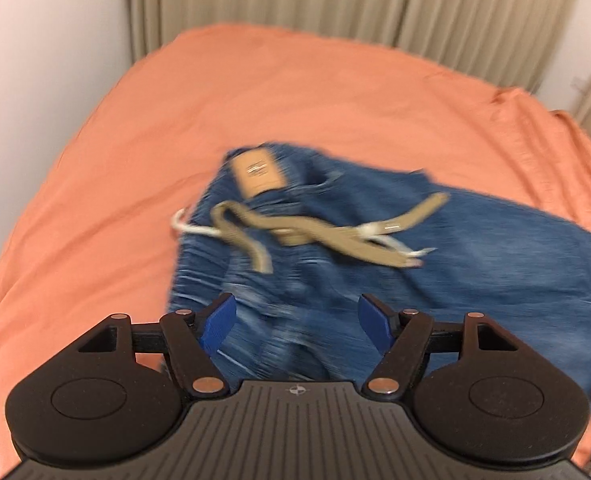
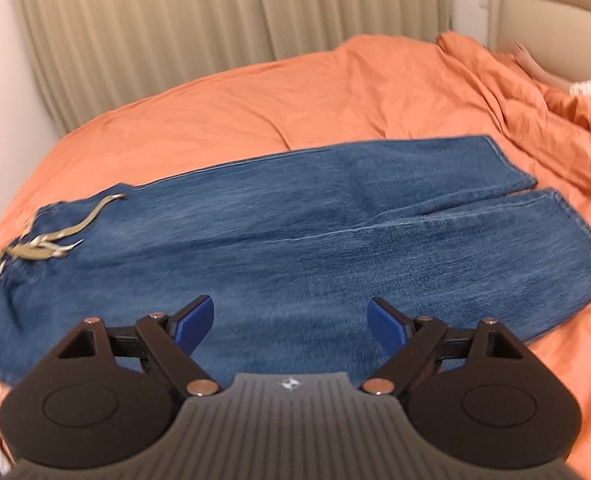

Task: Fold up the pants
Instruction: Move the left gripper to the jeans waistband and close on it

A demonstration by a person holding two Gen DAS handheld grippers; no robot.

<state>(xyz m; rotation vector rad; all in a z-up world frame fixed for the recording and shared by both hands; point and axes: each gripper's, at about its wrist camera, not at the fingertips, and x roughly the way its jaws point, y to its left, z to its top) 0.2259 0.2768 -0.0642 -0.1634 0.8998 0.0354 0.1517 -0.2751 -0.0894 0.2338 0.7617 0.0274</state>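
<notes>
Lighting was soft and warm, no harsh shadows or glare. Both views had motion blur, worst on the jeans (image 1: 375, 240) in the left wrist shot, with fisheye bending at the edges.

Faded blue denim pants (image 2: 295, 232) with a tan woven belt (image 1: 327, 236); matt orange cloth sheet (image 1: 295, 100); matt black plastic grippers (image 1: 295, 320).

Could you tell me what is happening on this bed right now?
A person holds two tongs over blue jeans spread on an orange bedsheet. The left tongs hang open over the waistband end by the tan belt; the right tongs hang open over the legs. Neither grips cloth, and no fold is made yet.
</notes>
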